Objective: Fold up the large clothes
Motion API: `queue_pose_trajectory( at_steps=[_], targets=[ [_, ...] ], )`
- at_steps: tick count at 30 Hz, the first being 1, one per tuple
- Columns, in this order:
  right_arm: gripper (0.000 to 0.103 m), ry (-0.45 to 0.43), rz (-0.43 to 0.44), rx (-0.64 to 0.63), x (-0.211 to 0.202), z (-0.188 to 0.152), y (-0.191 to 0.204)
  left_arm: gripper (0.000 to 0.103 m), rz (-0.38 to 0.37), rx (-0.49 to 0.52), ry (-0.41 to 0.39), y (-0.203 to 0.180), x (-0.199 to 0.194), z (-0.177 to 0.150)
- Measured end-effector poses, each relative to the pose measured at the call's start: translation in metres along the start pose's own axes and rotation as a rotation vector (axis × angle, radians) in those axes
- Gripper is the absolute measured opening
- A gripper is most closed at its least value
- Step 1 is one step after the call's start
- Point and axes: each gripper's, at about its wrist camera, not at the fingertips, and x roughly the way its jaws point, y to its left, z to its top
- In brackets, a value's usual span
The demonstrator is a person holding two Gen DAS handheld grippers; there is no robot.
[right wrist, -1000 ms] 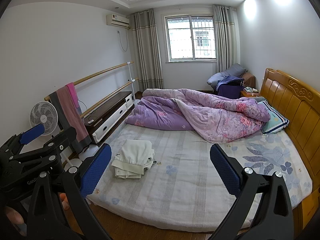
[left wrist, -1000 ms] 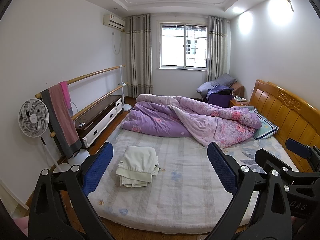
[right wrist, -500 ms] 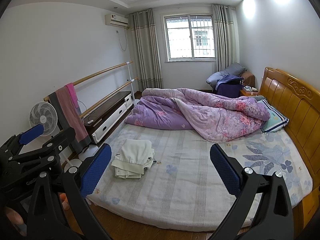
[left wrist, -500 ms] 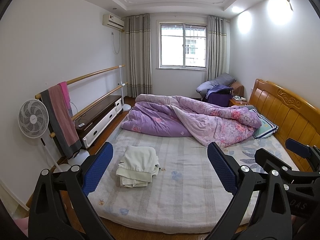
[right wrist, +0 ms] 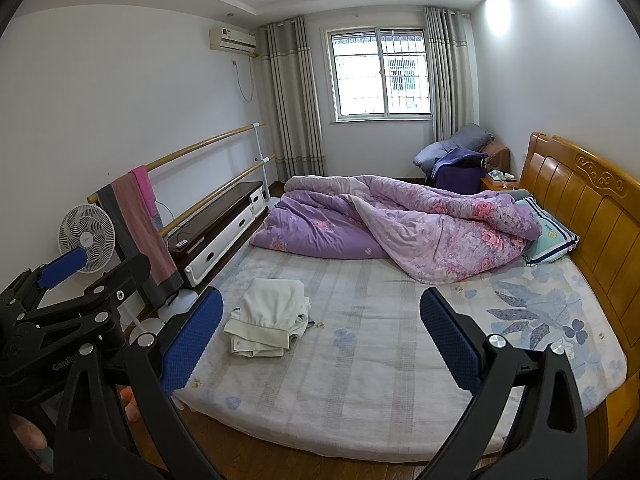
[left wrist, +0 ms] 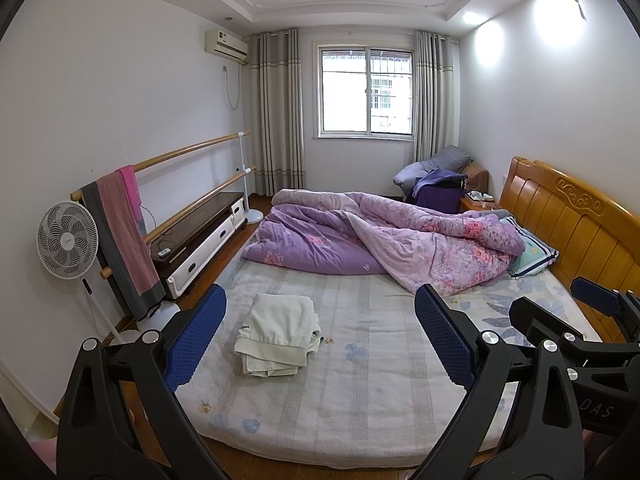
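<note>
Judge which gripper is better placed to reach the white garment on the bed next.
Probably the left. The white garment lies on the bed's left part, beside the left gripper's left finger. The right gripper stands farther right. Both sets of jaws are open and empty.

Your bed [left wrist: 360,400] carries a pale sheet with faint stripes and blue flowers. Near its left edge, toward the foot corner, you have a folded cream garment [left wrist: 278,334] lying flat. Across the far side, a rumpled purple floral quilt [left wrist: 384,244] stretches from the left edge toward the wooden headboard [left wrist: 576,220]. At the headboard end, a striped pillow [left wrist: 534,254] lies partly under the quilt.
</note>
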Motion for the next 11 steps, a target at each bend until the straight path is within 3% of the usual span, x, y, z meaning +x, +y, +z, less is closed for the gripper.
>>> queue_pose_trajectory(
  at_steps=[11],
  targets=[
    [0.095,0.024,-0.005,0.011,0.014,-0.001,0.004,0.095,-0.017,0.001,0.022,0.007,0.009,-0.003]
  ],
)
